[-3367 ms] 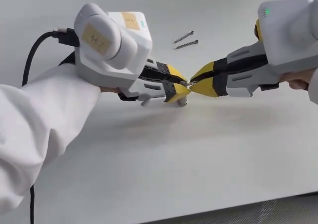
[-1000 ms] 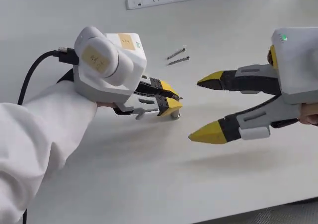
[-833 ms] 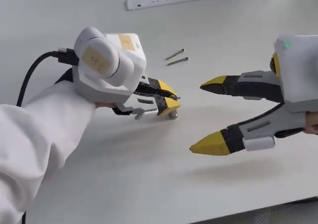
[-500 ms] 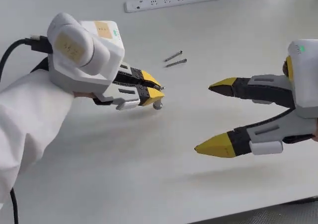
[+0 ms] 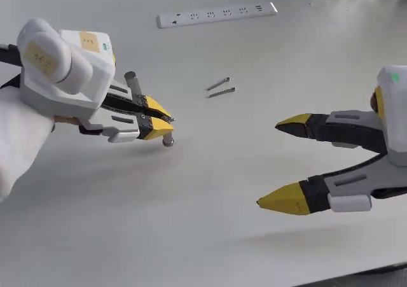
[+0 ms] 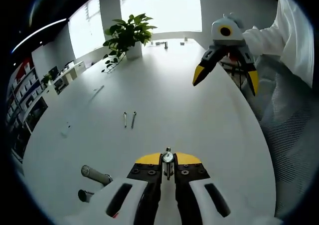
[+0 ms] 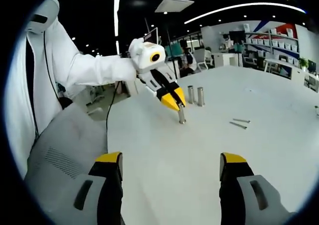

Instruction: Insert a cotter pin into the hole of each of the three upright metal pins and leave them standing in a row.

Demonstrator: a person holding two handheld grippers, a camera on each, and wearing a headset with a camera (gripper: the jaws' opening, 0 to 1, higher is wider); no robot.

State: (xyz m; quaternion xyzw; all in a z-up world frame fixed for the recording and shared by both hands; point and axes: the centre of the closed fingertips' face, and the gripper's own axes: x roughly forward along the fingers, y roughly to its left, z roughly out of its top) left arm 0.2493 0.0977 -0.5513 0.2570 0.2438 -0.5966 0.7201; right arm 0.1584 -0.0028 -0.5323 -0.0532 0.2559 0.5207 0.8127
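Metal pin [image 5: 167,140] clamped upright in the left tool [image 5: 163,125]; right tool [image 5: 268,165] gaping wide, well apart; two cotter pins [image 5: 220,88] lying loose on the desk [image 5: 191,204].

The right gripper [image 5: 268,164], white-bodied with yellow-tipped jaws, no longer meets the left gripper [image 5: 166,123] tip to tip. It has drawn back toward the right edge of the white worktop [image 5: 191,230]. Its jaws, nearly together 3.4 s ago, now stand spread wide with nothing between them. The left gripper, with the short grey upright metal pin [image 5: 167,140] in its jaws, has carried that pin away from below the two loose thin cotter pins [image 5: 219,88] toward the worktop's left edge. It is now near the two other grey metal pins [image 7: 190,94] standing there, well apart from the right gripper.
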